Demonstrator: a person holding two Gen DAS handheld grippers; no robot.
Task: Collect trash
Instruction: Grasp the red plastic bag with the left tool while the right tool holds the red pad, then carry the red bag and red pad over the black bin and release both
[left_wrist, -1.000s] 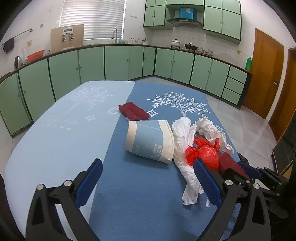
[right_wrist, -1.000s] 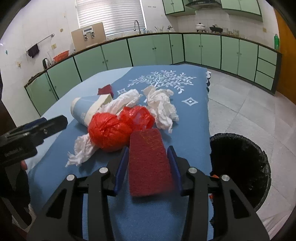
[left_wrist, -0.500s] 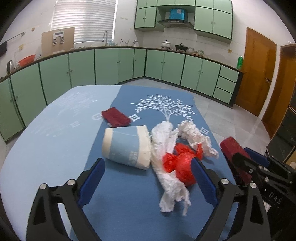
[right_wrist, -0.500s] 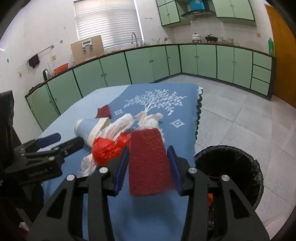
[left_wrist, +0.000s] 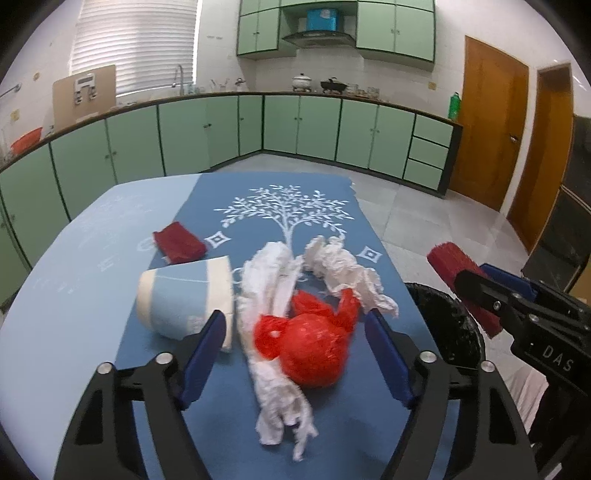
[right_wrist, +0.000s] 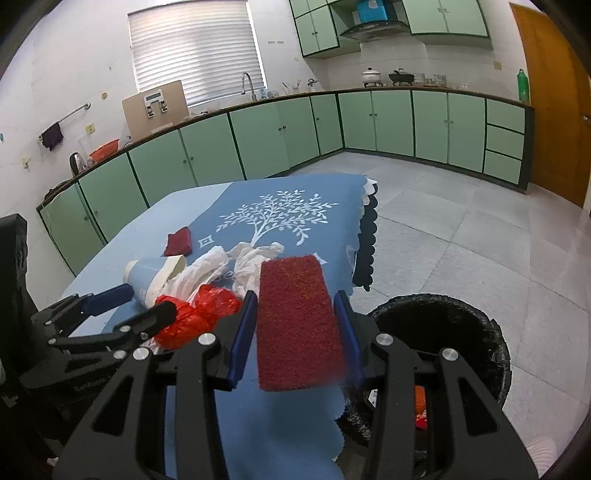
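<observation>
1. I am in a home kitchen: green cabinets (right_wrist: 258, 136) run along the far walls under a long counter.
2. A sink tap (right_wrist: 246, 83) stands below the blinds (right_wrist: 195, 48).
3. Far right, a pot (left_wrist: 303, 82) and a wok (left_wrist: 333, 86) sit under a range hood (left_wrist: 319, 35).
4. A kettle (right_wrist: 75, 162) stands far left.
5. Near me is a table with a blue cloth (left_wrist: 74, 295).

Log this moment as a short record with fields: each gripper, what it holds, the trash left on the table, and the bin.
left gripper: jaws open and just closing around the red crumpled plastic bag, not yet pressing
right gripper: shut on the dark red rectangular scouring pad, lifted off the table
on blue tablecloth: tipped blue and cream paper cup, long twisted white tissue, crumpled white tissue, second dark red pad
black lined trash bin: on floor beside table, some trash inside
</observation>
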